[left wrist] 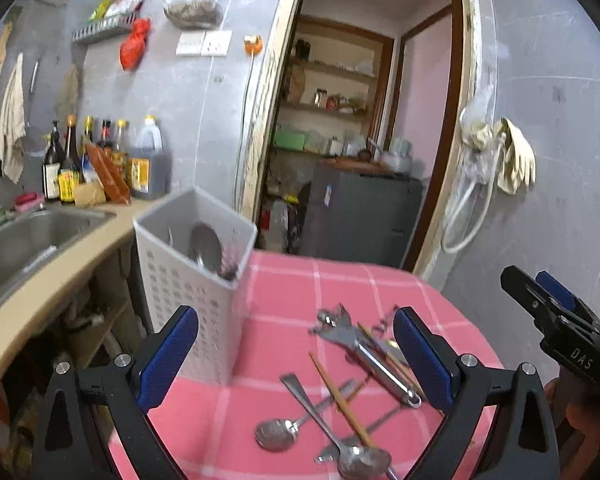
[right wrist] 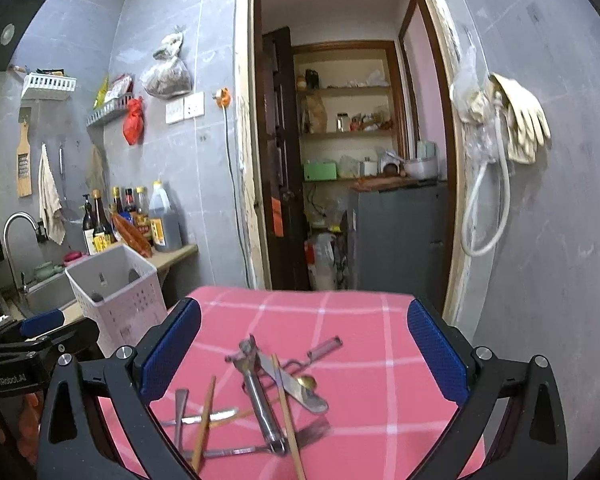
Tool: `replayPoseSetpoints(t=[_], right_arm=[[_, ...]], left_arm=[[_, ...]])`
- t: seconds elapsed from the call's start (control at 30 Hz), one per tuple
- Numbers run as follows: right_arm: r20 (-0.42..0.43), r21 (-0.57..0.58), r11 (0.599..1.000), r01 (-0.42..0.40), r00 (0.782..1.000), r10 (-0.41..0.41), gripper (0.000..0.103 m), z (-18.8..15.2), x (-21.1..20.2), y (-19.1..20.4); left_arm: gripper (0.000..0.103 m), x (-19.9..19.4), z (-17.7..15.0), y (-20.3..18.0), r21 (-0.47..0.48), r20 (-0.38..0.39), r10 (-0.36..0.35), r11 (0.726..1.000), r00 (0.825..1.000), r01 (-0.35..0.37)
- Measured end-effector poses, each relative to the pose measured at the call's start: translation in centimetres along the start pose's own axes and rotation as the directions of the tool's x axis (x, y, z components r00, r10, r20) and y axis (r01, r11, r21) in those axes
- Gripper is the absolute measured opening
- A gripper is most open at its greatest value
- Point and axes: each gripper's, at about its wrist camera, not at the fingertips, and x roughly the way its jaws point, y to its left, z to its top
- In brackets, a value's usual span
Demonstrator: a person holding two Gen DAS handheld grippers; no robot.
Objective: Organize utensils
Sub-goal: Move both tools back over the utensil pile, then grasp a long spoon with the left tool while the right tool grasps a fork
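A heap of utensils lies on the pink checked tablecloth [left wrist: 292,280]: two steel spoons [left wrist: 276,434], a brown chopstick [left wrist: 342,400] and a steel can opener [left wrist: 372,354]. My left gripper [left wrist: 296,356] hovers open just above and before the heap, with nothing between its blue pads. A white perforated basket [left wrist: 188,284] stands at the table's left edge with a large spoon [left wrist: 206,246] inside. In the right wrist view my right gripper [right wrist: 304,354] is open over the same can opener [right wrist: 260,400] and chopsticks [right wrist: 286,408]. The basket [right wrist: 116,296] stands to its left.
A steel sink [left wrist: 28,240] and sauce bottles [left wrist: 100,160] sit on the counter left of the basket. Behind the table an open doorway shows a grey cabinet [right wrist: 396,232] and shelves. Gloves [right wrist: 520,120] hang on the right wall. The right gripper [left wrist: 548,308] shows beside the left.
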Motion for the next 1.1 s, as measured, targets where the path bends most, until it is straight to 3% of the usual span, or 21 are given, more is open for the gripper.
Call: replayPoseSetpoints(t=[0.3,0.57,0.67,0.77,0.83,1.1], right_arm=[[-0.106,0.034,0.999,-0.003,0.994,0.007,0.102,-3.2,0.9,-1.8],[-0.226,0.083,0.996,-0.013,0.974,0.032,0.101,-5.6,2.3,-2.9],[-0.278,0.115,0.993,-0.027,0.959,0.058,0.1,-6.5,3.3,-3.2],[-0.325,0.146,0.988,-0.049,0.941,0.095,0.088,-7.5,4.4,-3.2],[-0.355,0.161,0.986,-0.054,0.929,0.109,0.071,-8.2,5.2,-3.2],[-0.434,0.217,0.974,-0.069,0.887,0.159,0.05,-9.9,7.5,-3.1]], left_arm=[[0.099,2.6,-2.8,-0.6,-0.019,-0.176,-0.046,0.999,0.983,0.043],[0.098,5.3,-4.7,-0.6,-0.059,-0.31,-0.099,0.995,0.946,0.085],[0.092,6.4,-5.1,-0.4,-0.076,-0.343,-0.121,0.992,0.931,0.101],[0.084,7.6,-5.5,-0.2,-0.1,-0.383,-0.133,0.99,0.914,0.101],[0.079,8.5,-5.7,0.1,-0.117,-0.405,-0.135,0.989,0.904,0.095],[0.054,11.3,-6.8,0.8,-0.203,-0.476,-0.169,0.976,0.863,0.079]])
